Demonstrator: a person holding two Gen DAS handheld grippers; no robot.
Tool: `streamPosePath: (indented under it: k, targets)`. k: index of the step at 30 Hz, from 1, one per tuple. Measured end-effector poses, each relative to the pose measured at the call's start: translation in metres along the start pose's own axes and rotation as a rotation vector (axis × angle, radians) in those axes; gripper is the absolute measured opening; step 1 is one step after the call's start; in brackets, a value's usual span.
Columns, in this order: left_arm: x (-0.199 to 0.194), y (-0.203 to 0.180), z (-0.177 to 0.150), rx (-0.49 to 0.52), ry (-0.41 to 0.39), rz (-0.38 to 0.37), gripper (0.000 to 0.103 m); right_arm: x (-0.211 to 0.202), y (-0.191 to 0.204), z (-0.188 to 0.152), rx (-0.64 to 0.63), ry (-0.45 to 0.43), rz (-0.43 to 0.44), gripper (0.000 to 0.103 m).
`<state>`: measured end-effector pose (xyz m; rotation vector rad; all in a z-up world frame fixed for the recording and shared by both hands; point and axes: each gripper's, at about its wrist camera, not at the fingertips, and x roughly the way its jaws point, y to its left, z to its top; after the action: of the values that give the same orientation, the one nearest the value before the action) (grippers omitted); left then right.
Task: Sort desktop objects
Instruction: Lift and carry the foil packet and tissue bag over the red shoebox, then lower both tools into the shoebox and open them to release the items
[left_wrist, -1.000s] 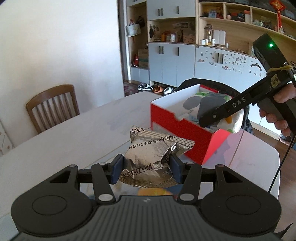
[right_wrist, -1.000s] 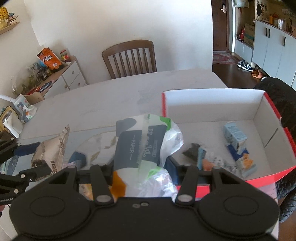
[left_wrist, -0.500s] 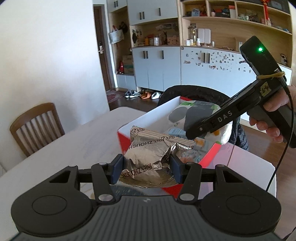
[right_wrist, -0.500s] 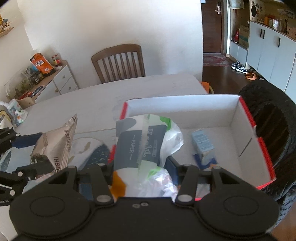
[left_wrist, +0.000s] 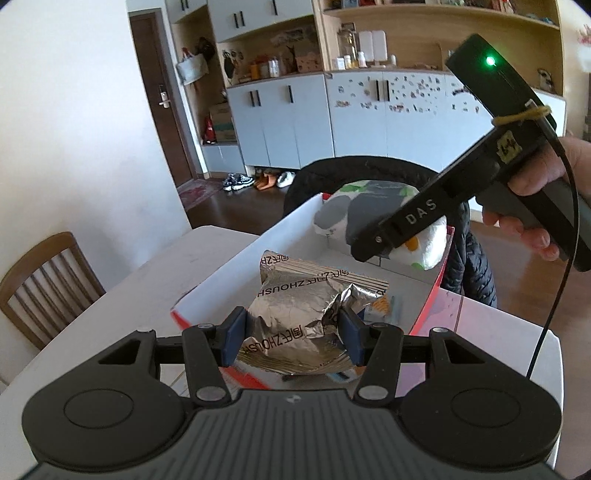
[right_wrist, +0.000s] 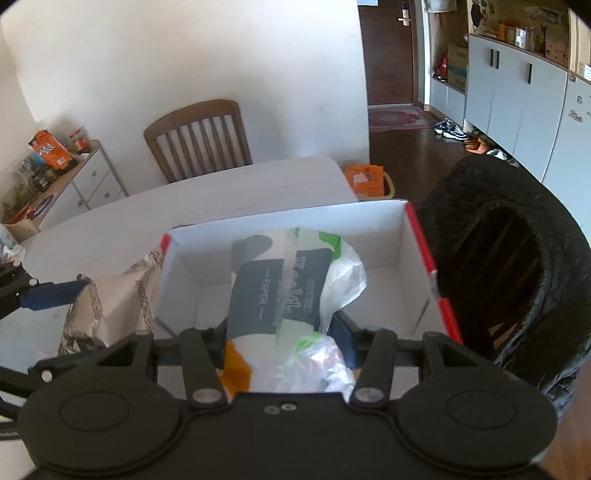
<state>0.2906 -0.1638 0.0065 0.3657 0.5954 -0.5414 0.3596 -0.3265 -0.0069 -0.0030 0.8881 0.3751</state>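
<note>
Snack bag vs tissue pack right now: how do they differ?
The snack bag is crinkled silver foil; the tissue pack is soft plastic, white with grey, green and orange. The left gripper holds the bag, the right gripper the pack. Both hang over the red box.

Snack bag (left_wrist: 303, 317): crinkled metallic foil, shiny, creased w/ bright glints, printed lettering. Tissue pack (right_wrist: 284, 295): thin soft plastic film, glossy, wrinkled, clear-ish where it bunches at the near end; a matt dark label panel reads "PAPER". Box (right_wrist: 369, 236): cardboard, matt white inside, smooth red outside w/ slight sheen. Left gripper (left_wrist: 291, 332) & right gripper (right_wrist: 280, 332): black matt plastic bodies, ribbed on top in left wrist view, small metal screws at the pivots; blue pads (left_wrist: 232, 332) look smooth, rubbery. Tabletop (left_wrist: 155, 280): pale, smooth, stone-like finish, low sheen. Chair (right_wrist: 199, 136): brown wood, satin. Floor (right_wrist: 402, 147): dark, polished wood. Black jacket (right_wrist: 517, 266): quilted cloth, dull.
</note>
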Motion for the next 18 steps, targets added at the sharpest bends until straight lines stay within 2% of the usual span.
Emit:
streamPosePath:
  k: [10, 18]
  targets:
    - [0.052, -0.015, 0.013, 0.048, 0.080, -0.004, 0.053, 0.028, -0.021, 0.009, -0.010, 0.041, -0.028, 0.051]
    - [0.076, -0.014, 0.014, 0.053, 0.131, 0.002, 0.053, 0.054, -0.028, 0.008, -0.031, 0.077, -0.050, 0.051]
